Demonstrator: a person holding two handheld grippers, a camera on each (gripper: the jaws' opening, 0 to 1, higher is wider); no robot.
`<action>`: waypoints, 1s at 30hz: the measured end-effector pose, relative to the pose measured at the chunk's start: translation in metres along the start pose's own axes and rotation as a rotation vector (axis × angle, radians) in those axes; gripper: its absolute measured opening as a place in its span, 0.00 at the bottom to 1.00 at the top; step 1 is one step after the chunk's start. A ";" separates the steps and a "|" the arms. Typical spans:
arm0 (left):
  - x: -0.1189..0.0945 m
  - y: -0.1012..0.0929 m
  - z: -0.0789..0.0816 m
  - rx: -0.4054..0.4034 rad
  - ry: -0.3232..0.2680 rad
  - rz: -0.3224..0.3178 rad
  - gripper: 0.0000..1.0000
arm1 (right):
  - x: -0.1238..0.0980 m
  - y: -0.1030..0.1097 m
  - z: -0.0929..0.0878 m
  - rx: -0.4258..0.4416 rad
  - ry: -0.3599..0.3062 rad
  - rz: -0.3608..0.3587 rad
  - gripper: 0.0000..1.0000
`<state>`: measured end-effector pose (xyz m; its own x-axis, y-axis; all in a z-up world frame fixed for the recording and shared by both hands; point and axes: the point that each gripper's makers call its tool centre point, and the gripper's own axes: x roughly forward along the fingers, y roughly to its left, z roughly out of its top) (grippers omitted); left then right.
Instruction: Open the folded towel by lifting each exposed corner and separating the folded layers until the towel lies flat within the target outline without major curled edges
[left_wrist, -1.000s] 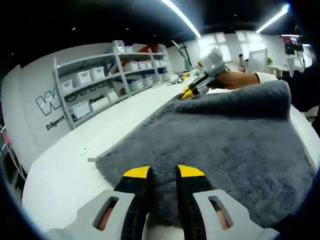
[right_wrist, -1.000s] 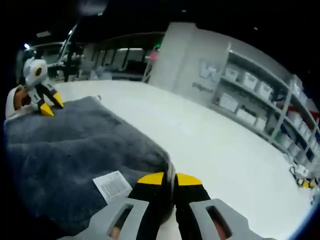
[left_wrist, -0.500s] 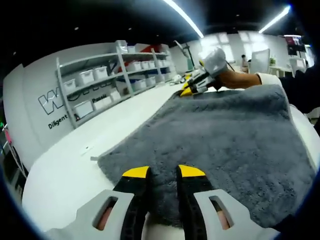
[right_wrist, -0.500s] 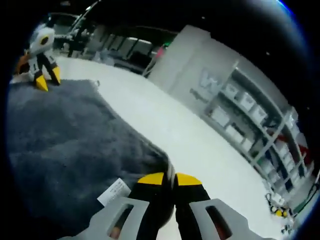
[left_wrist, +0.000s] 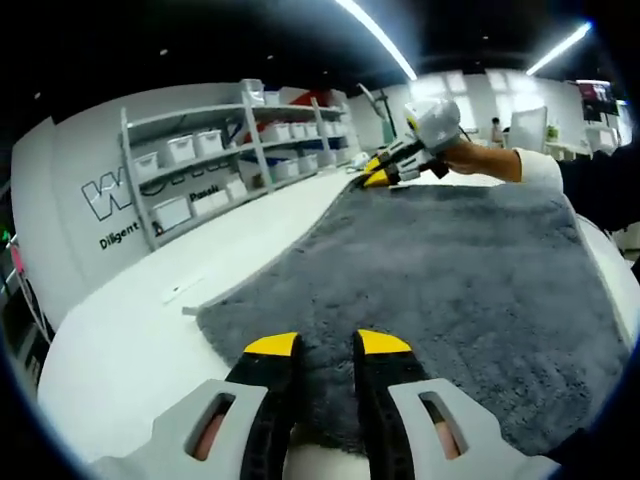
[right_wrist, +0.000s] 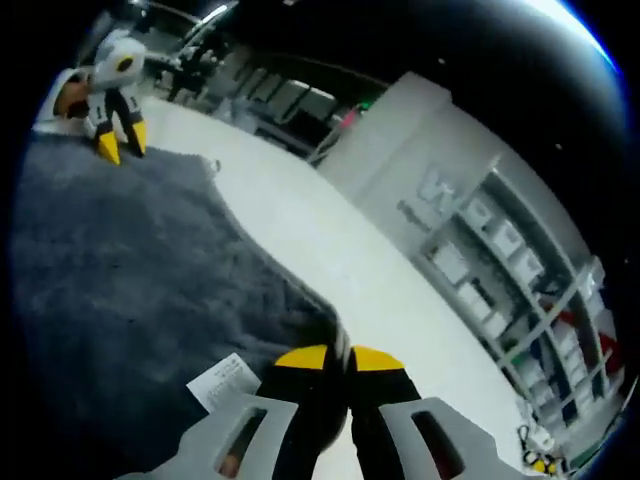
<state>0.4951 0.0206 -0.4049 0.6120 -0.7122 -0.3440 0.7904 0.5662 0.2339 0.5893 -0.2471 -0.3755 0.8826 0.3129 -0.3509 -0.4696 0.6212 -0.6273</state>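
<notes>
Across the white tabletop (left_wrist: 150, 330) the grey towel (left_wrist: 450, 290) is lying spread open, and you are holding it at two corners. The towel is covering most of the near side of the tabletop, its pile looking flat with only a gentle wave along the edge that runs toward the shelving unit (left_wrist: 215, 170) by the wall. Beside the towel, on the shelving side, bare tabletop is showing all the way to the wall lettering.

At the towel's near corner in the left gripper view, your left tongs (left_wrist: 327, 347) are sitting pinched on the towel's edge, with grey pile showing between the yellow tips. At the towel's far corner, your right tongs (left_wrist: 378, 176) are gripping the fabric there; in the right gripper view those tongs (right_wrist: 340, 357) are closed together on the corner, tips touching over the cloth.

Just beside the right tongs, a small white care label (right_wrist: 228, 381) is lying on the towel. At the towel's opposite corner in that view, the left tongs are standing tips-down on the fabric.
</notes>
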 end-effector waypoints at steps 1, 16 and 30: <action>0.000 -0.001 0.000 -0.004 -0.002 -0.002 0.20 | 0.002 0.000 -0.001 -0.005 0.004 0.006 0.00; 0.003 0.011 -0.002 -0.036 0.025 0.033 0.26 | 0.022 0.008 -0.014 -0.128 0.267 0.144 0.01; 0.003 0.015 0.000 0.020 0.019 0.064 0.26 | 0.014 0.001 -0.019 -0.022 0.286 0.095 0.13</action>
<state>0.5090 0.0267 -0.4021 0.6606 -0.6665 -0.3454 0.7503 0.6017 0.2739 0.6003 -0.2555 -0.3941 0.7940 0.1516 -0.5887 -0.5532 0.5818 -0.5963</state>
